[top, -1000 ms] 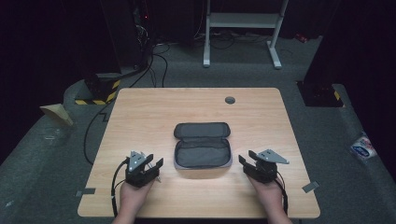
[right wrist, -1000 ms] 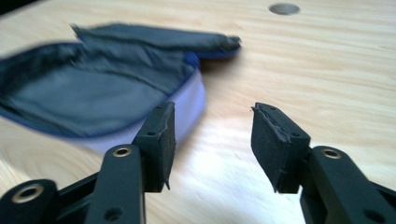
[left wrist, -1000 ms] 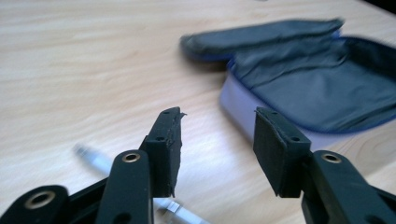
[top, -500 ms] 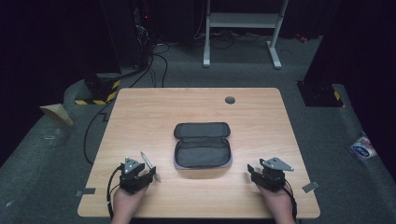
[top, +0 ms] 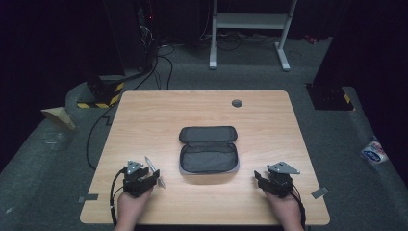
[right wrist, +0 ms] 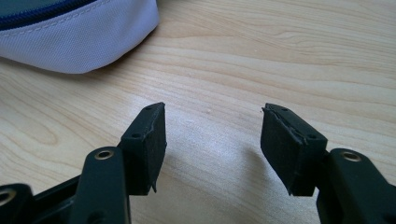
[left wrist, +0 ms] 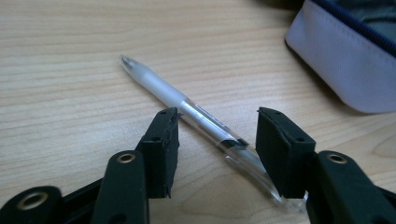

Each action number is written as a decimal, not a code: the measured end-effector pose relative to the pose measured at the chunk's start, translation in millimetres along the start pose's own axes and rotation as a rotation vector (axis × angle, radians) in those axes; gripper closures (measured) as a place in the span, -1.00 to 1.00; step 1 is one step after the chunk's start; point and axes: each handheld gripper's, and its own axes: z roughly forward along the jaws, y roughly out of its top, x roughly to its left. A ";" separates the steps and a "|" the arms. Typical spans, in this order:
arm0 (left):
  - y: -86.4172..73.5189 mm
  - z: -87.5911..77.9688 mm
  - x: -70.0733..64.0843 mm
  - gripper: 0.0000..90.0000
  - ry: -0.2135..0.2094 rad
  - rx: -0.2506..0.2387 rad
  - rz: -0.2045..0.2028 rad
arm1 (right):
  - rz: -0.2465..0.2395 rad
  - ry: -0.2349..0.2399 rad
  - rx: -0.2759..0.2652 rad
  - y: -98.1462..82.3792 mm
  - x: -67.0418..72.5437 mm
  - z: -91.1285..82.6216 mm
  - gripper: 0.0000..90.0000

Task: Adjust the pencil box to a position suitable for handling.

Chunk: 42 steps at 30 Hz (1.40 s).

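Jaws spread wide on both sides, nothing pinched in either. Left gripper (left wrist: 212, 135) sits low over the wood with its two black jaws either side of a clear plastic pen (left wrist: 187, 109); the pen lies flat on the table, running slantwise through the gap, tip pointing away, and its rear end passes close under the right-hand jaw, though whether it touches I cannot tell. Right gripper (right wrist: 212, 135) hovers just as low with only bare wood between its jaws.

Biggest first: the light wooden rectangular table (top: 144, 120) carries everything. At its middle lies the grey fabric zip pouch (top: 209, 149), unzipped and laid flat open, lid half away from the person. In the left gripper view a pale corner of the pouch (left wrist: 345, 60) sits up and to the right of the pen, apart from it; in the right gripper view the pouch (right wrist: 79, 37) lies up and to the left.

From the high view, the left gripper (top: 144, 178) and the pen (top: 154, 171) are near the front left of the pouch, the right gripper (top: 269, 180) near its front right. A small dark round grommet (top: 236, 103) sits at the table's far edge.
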 end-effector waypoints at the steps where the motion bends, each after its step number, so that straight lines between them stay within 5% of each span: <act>1: -0.3 1.4 -1.0 0.10 0.004 0.006 0.012 | 0.000 0.000 0.000 0.0 0.0 0.0 -0.10; 23: -0.8 -5.3 -0.8 0.61 -0.008 0.000 0.086 | -0.001 0.004 0.013 0.3 0.8 1.0 -0.09; 32: -2.8 -1.0 -4.4 0.43 0.022 0.019 0.129 | -0.005 0.004 0.018 0.3 1.7 1.2 -0.08; 36: -2.9 -1.6 -3.8 0.65 0.015 0.023 0.142 | -0.014 0.002 0.023 0.8 2.1 2.1 -0.08; 42: -2.8 -2.6 -2.5 0.69 0.003 0.025 0.177 | -0.011 0.005 0.023 0.7 2.2 1.9 -0.08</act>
